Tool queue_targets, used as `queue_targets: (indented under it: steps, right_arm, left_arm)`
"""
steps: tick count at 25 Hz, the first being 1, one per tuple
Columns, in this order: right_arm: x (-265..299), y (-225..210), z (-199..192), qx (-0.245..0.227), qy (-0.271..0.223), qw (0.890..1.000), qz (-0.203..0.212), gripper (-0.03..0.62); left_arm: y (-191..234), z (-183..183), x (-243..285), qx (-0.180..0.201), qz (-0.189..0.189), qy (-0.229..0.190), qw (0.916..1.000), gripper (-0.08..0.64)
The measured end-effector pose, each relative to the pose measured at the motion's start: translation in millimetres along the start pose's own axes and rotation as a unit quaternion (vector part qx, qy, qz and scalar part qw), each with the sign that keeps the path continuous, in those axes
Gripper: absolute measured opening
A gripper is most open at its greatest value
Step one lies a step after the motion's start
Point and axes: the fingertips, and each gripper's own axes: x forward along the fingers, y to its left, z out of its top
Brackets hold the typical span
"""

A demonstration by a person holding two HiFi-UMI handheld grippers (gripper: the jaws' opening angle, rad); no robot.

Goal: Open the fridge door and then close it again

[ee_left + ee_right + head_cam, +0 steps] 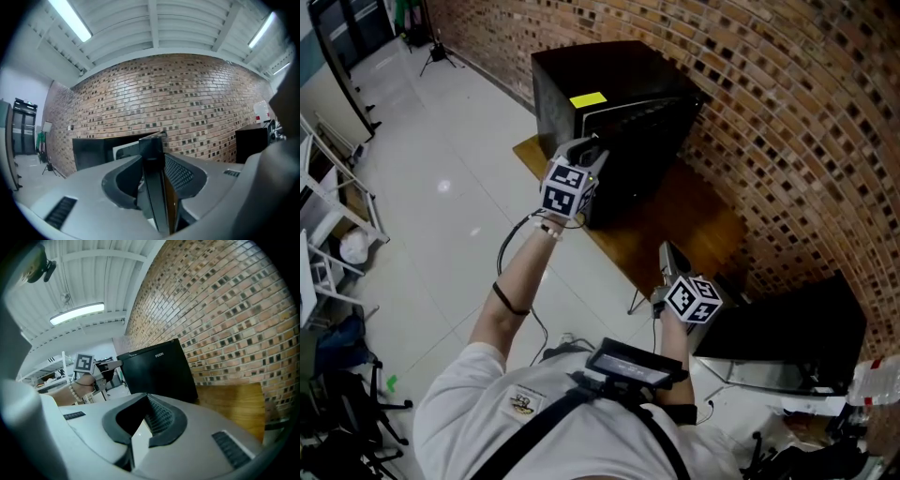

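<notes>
A black mini fridge [619, 84] with a yellow sticker [588, 98] stands on a wooden table [698, 220] against the brick wall. Its door [152, 159] stands slightly ajar, and a pale strip of the inside shows beside it. My left gripper [591, 157] is at the door's free edge, which runs edge-on between the jaws [153, 164] with both pads against it. My right gripper [668, 255] hovers over the table to the right of the fridge. It is shut with nothing in it [139, 430] and faces the fridge [159, 373] and the left gripper [105, 365].
A brick wall [787, 112] runs behind the table. A second black box [797, 328] sits to the right. White shelving [328, 216] stands at the left, a tripod [439, 52] at the far end of the tiled floor, and a plastic bottle [877, 380] at the right edge.
</notes>
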Motion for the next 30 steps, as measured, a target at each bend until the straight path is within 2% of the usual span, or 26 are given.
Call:
queue_targets:
  steps: [7,16,21,30]
  right_arm:
    - [-40.4,-21.8,3.3,0.004,-0.009,1.000,-0.005,0.020]
    - [-130.7,-100.3,25.0,0.020,-0.037,0.998,-0.046,0.020]
    - [-179.1,-150.8,42.1,0.026,-0.055,0.996,-0.063,0.020]
    - [-238.5,-233.7,66.5,0.032,-0.071,0.993,-0.087,0.020]
  left_arm:
    - [-125.9,9.0,-18.2,0.013,-0.066,-0.015,0.9976,0.133]
    - [-262.3,25.1,6.9,0.008,-0.103,-0.025,0.9943,0.098]
    - [-333.4,35.2,43.8,-0.027,-0.123,-0.026,0.9916,0.074]
    - [-416.5,50.3,112.2,-0.053,-0.111,-0.033,0.9918,0.058]
